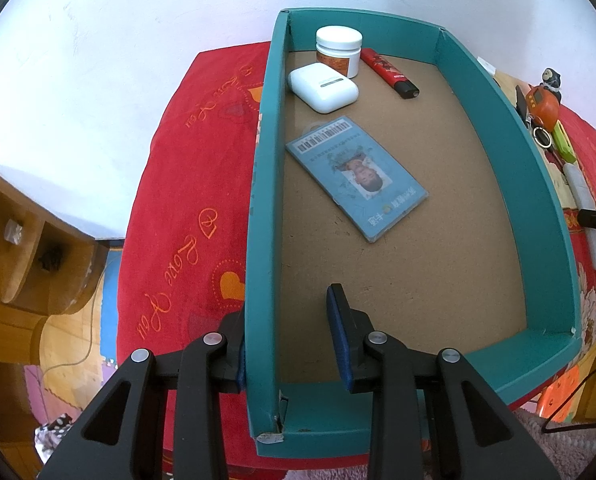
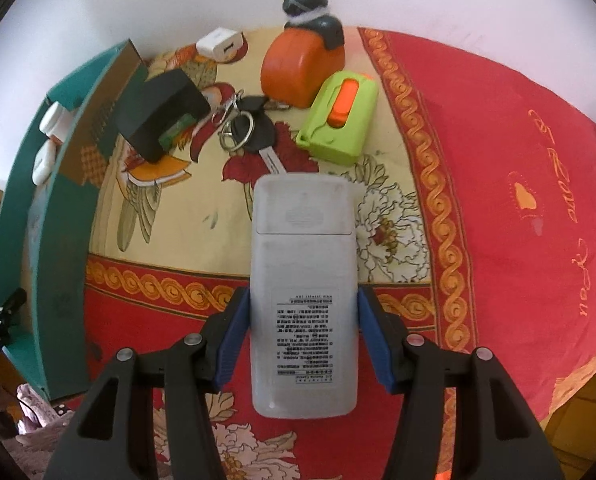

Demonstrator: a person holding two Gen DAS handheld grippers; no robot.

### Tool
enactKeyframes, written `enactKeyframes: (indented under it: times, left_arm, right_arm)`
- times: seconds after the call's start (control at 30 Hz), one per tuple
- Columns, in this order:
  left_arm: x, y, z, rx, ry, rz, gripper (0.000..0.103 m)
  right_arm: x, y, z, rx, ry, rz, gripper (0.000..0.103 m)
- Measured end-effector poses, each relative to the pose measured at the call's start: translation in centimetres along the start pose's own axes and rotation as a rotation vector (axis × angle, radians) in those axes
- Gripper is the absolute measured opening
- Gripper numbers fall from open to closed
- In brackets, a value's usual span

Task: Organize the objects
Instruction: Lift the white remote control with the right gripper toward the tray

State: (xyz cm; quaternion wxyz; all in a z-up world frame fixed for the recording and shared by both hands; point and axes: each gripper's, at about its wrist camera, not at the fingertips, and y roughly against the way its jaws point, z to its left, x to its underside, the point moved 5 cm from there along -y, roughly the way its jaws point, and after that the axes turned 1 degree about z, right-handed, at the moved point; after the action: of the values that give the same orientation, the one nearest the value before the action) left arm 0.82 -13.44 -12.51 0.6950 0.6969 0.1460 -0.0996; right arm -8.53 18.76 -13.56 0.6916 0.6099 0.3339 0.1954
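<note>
Grey-white plastic filled the near part of the right wrist view: a remote (image 2: 303, 292), lying back-up w/ its printed label showing, sat between the fingers of the right gripper (image 2: 303, 340). The blue pads (image 2: 234, 340) stood just beside its long edges, apparently touching on both sides, so the gripper looked clamped on the remote or nearly so; whether it was lifted off the red cloth (image 2: 498, 200) couldn't be told.

To do this step well, the squeeze should probably stay square across the remote's narrow width, low on the body. It looked smooth and long, so it might pivot if held off-centre. A straight lift first, then a carry over to the teal box (image 2: 38, 240) at the left, clearing its wall.

Farther on lay a key bunch (image 2: 250, 128), almost touching the remote's far end, then a green case w/ orange slider (image 2: 340, 118), a black block (image 2: 162, 114), an orange tape measure (image 2: 298, 68) and a white charger (image 2: 220, 46).

In the left wrist view the left gripper (image 1: 286, 340) straddled the box's near-left wall (image 1: 262, 240), one finger outside, one inside w/ a visible gap, so apart and not squeezing; prob. there to steady the box. Inside, near to far: an ID card (image 1: 356, 178), a white earbud case (image 1: 323, 88), a red marker (image 1: 390, 74), a white jar (image 1: 339, 50).
</note>
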Motion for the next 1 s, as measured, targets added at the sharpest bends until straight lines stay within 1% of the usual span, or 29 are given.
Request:
enactKeyframes:
  times: [0.13,0.27,0.3,0.33,0.43,0.47,0.6,0.67,0.87,1.0]
  left_arm:
    - [0.0,0.0,0.0,0.001,0.001,0.000,0.032]
    - [0.0,0.0,0.0,0.001,0.002,0.000,0.032]
    - [0.0,0.0,0.0,0.001,0.001,0.000,0.032]
    - [0.0,0.0,0.0,0.000,0.001,0.000,0.032]
    - [0.0,0.0,-0.1,-0.001,0.000,0.000,0.032]
    - [-0.1,-0.1,-0.1,-0.002,-0.002,-0.001,0.032]
    - [-0.2,-0.2,-0.4,-0.005,-0.008,-0.004,0.032]
    - [-0.3,-0.3,-0.4,-0.005,-0.007,-0.003,0.032]
    - [-0.2,-0.3,-0.5,-0.005,-0.008,-0.004,0.032]
    - [-0.3,-0.3,-0.4,-0.005,-0.007,-0.004,0.032]
  right_arm:
    - [-0.3,0.0,0.4,0.023,0.025,0.014,0.055]
    - [-0.6,0.1,0.6,0.017,0.035,0.033,0.057]
    - [-0.7,0.1,0.6,0.015,0.036,0.038,0.057]
    - [-0.7,0.1,0.6,0.016,0.038,0.039,0.054]
    - [-0.7,0.4,0.5,0.011,0.038,0.035,0.054]
    - [-0.6,0.5,0.4,0.001,0.028,0.030,0.054]
    - [-0.3,1.7,0.0,-0.094,-0.051,0.007,0.054]
    - [-0.3,2.6,0.2,-0.116,-0.059,-0.003,0.054]
    - [-1.2,5.1,1.8,-0.175,-0.046,-0.046,0.054]
    - [-1.9,7.2,4.6,-0.211,0.008,-0.076,0.054]
